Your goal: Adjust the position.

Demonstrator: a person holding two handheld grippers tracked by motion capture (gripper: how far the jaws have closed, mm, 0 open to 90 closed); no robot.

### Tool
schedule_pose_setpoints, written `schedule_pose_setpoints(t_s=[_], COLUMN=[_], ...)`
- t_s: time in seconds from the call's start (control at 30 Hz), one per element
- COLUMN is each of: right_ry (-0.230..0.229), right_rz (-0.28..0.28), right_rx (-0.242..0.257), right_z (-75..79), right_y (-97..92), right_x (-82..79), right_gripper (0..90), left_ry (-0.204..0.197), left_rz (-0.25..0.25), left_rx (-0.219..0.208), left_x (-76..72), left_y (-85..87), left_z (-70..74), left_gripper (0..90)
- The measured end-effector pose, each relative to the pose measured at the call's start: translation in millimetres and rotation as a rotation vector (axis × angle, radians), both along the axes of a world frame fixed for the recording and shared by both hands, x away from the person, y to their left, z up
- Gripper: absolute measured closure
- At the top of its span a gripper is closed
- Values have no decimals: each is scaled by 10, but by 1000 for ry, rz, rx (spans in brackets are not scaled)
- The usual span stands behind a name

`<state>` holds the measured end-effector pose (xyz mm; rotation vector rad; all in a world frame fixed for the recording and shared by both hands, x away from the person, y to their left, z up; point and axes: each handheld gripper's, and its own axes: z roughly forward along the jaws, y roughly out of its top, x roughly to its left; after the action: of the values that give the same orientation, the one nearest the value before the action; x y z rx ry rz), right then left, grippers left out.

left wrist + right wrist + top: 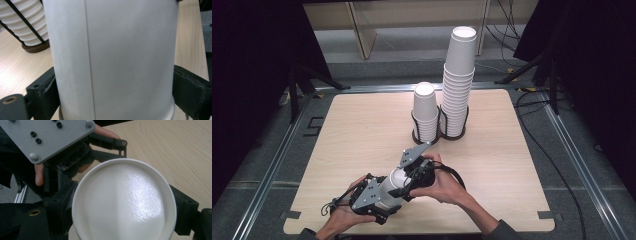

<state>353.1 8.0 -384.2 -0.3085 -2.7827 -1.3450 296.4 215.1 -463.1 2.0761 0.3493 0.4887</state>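
High view: both grippers meet on a white paper cup (393,187) above the worktop (362,130); left gripper (371,199) and right gripper (414,176) fingers seemingly clasp it.

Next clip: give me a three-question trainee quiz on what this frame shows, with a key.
1. True or false: both grippers' jaws flank the same white paper cup.
2. How many wire holders with cup stacks stand at the far side of the table?
3. Which stack is taller: A) the left stack, B) the right stack?

Key:
1. True: the left gripper and the right gripper both have the cup between their jaws.
2. Two.
3. B.
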Motion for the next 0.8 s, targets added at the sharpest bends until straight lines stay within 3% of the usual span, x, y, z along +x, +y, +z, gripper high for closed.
schedule_pose_setpoints(t_s=[0.07,0.1,0.13,0.23,0.3,0.47,0.5,0.57,0.6,0.67,0.7,0.73,0.8], right_ry=[10,51,26,48,52,27,64,60,51,85,25,91,92], right_rz=[-8,-28,-14,-26,-33,-82,-127,-139,-147,-179,-149,-190,-183], right_rx=[26,31,53,100,109,96,112,115,133,161,185,188,219], right_z=[16,33,37,67,79,88,90,91,92,101,92,109,111], right_y=[-41,-68,-83,-151,-175,-259,-323,-352,-392,-457,-471,-503,-531], right_x=[24,14,43,73,74,119,153,174,209,228,278,249,275], right_gripper=[231,232,233,234,233,235,235,235,235,235,235,235,235], left_ry=[-2,-7,-7,-14,-20,-22,-18,-22,-31,-22,-16,-18,-17], left_rz=[-3,-1,2,2,7,54,63,79,83,79,84,85,77], left_rx=[-46,-72,-105,-161,-177,-298,-313,-343,-326,-370,-367,-378,-414], left_x=[-1,-2,-3,-5,-7,23,26,30,33,42,39,39,41], left_y=[14,16,22,29,42,129,147,168,192,191,207,210,200], left_z=[16,19,30,50,64,98,110,123,137,134,145,146,144], left_gripper=[63,62,61,59,58,151,132,147,144,146,146,145,145])
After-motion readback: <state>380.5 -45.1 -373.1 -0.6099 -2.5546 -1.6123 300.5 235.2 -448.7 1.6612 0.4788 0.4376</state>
